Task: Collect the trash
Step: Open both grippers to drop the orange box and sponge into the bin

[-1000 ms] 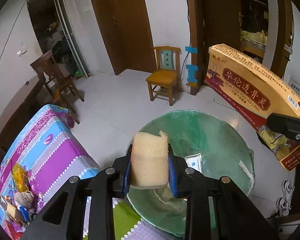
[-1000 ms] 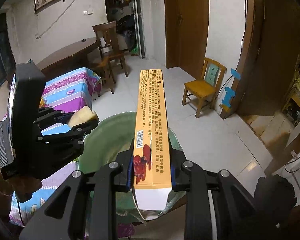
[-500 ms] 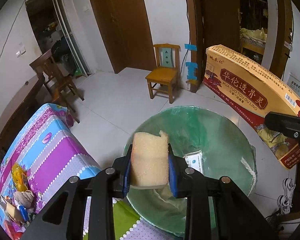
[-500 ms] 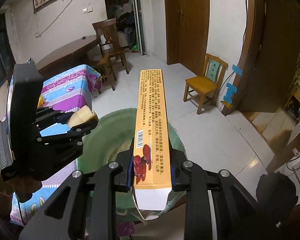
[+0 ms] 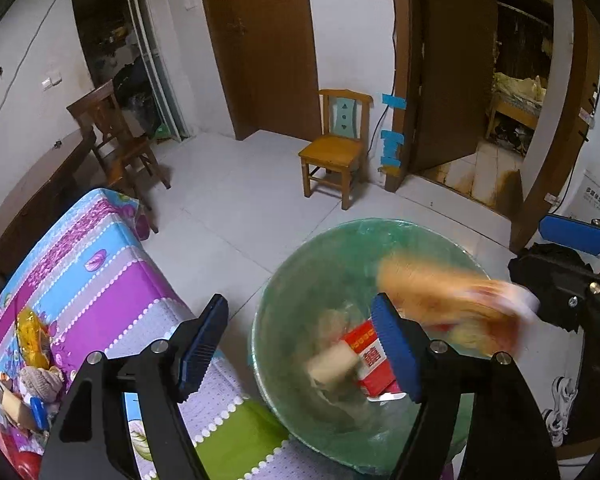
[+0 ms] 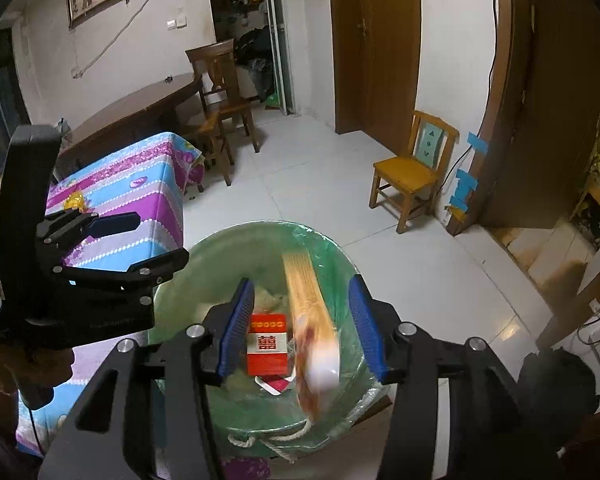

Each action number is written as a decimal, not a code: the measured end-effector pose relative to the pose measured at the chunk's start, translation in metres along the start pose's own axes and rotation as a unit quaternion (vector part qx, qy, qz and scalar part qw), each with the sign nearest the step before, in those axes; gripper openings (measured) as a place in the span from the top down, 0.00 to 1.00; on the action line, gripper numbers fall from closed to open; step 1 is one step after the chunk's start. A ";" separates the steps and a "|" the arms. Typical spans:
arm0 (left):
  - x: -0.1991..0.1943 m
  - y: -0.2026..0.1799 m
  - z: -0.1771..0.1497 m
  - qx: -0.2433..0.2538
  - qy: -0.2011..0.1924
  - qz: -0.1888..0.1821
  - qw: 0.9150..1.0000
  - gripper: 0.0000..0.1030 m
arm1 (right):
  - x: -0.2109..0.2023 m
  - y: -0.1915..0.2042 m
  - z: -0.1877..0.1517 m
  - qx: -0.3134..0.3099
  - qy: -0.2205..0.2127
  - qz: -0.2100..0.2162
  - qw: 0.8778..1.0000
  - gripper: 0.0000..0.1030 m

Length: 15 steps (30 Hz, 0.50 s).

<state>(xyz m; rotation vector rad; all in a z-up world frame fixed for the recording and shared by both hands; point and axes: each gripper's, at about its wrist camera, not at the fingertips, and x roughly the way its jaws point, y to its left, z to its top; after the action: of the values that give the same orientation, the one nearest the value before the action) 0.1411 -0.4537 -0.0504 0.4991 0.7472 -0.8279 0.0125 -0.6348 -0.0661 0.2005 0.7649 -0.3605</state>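
Note:
A bin with a green liner (image 5: 300, 276) (image 6: 260, 226) stands below both grippers. My left gripper (image 5: 300, 304) is open and its jaws are still opening; nothing is between them. The yellow sponge (image 5: 332, 364) is blurred in mid-fall inside the bin. My right gripper (image 6: 300, 284) is also opening. The long orange box (image 6: 312, 320) (image 5: 448, 304) drops, blurred, between its jaws, clear of both pads. A red pack (image 6: 267, 344) (image 5: 374, 360) lies in the bin. The left gripper (image 6: 162, 238) and the right gripper (image 5: 528, 248) show in each other's views.
A table with a striped purple and blue cloth (image 5: 100, 280) adjoins the bin's left side, with a yellow wrapper (image 5: 30, 332) and other small items on it. A small wooden chair (image 5: 336, 156) stands beyond on the white tiled floor. A dark bag (image 6: 556, 380) sits right of the bin.
Both grippers have opened. The sponge has left the left jaws and the long box the right jaws; both are falling into the bin. The hands have stayed in place.

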 end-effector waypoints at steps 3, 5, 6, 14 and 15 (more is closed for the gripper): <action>-0.002 0.002 -0.003 -0.001 -0.001 0.008 1.000 0.27 | 0.000 0.001 -0.001 -0.001 -0.001 -0.001 1.000 0.54; -0.004 0.003 -0.006 0.001 -0.002 0.011 1.000 0.27 | 0.000 0.002 -0.002 -0.001 0.002 0.003 1.000 0.54; -0.006 0.003 -0.008 0.002 -0.004 0.015 1.000 0.27 | 0.001 0.004 -0.002 -0.003 0.002 0.001 1.000 0.54; -0.015 0.020 -0.020 -0.015 -0.005 0.022 1.000 0.27 | -0.002 0.023 0.000 -0.020 -0.012 0.007 1.000 0.54; -0.017 0.023 -0.022 -0.018 -0.007 0.022 1.000 0.27 | -0.002 0.027 0.001 -0.023 -0.016 0.008 1.000 0.54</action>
<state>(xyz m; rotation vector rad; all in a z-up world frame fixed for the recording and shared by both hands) 0.1431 -0.4179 -0.0486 0.4757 0.7354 -0.7741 0.0221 -0.6094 -0.0628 0.1570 0.7387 -0.3299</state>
